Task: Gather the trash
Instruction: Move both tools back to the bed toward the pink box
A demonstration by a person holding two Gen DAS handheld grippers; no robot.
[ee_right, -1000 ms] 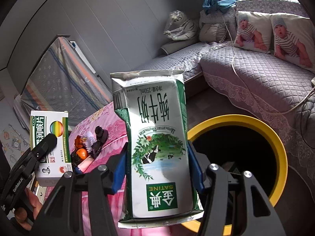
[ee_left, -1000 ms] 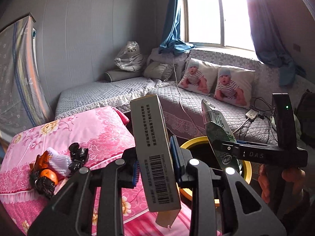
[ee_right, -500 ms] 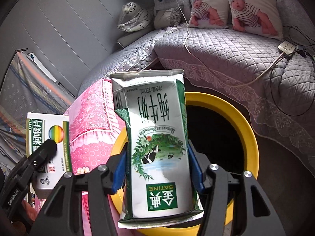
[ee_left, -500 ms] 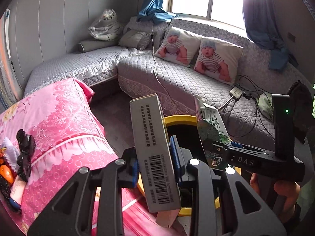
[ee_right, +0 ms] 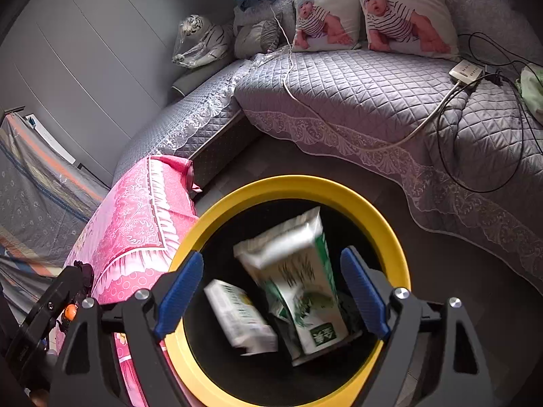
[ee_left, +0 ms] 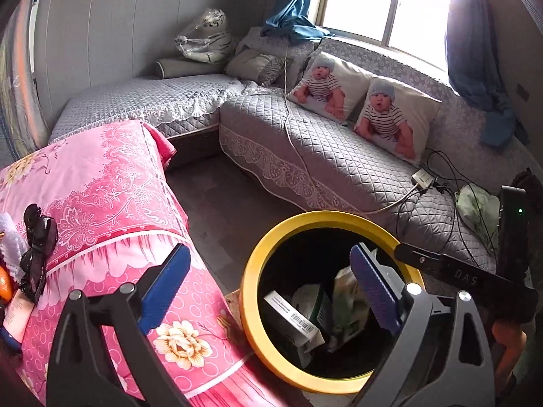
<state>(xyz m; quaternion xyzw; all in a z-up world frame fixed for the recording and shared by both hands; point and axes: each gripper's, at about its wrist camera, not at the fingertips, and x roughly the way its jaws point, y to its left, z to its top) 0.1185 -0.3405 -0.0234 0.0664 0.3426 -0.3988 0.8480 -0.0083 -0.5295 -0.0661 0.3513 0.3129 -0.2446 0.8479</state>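
A black bin with a yellow rim (ee_left: 247, 291) stands on the floor below both grippers. My left gripper (ee_left: 268, 264) hangs over it, jaws opening wide with nothing between them. The white box with a barcode (ee_left: 294, 320) lies inside the bin beside a crumpled green-and-white milk carton (ee_left: 346, 291). In the right wrist view my right gripper (ee_right: 271, 268) is also opening above the bin's yellow rim (ee_right: 288, 183). The milk carton (ee_right: 302, 291) and the white box (ee_right: 239, 317) show blurred inside the bin, free of the pads.
A pink flowered cloth (ee_left: 101, 203) covers a table left of the bin, with a black clip (ee_left: 37, 237) and small items at its left edge. A grey quilted sofa (ee_left: 339, 156) with baby-print pillows, a power strip (ee_left: 424, 178) and cables lies beyond.
Both grippers moved down over the bin and opened. The white box left my left gripper and the milk carton left my right gripper; both dropped into the bin.
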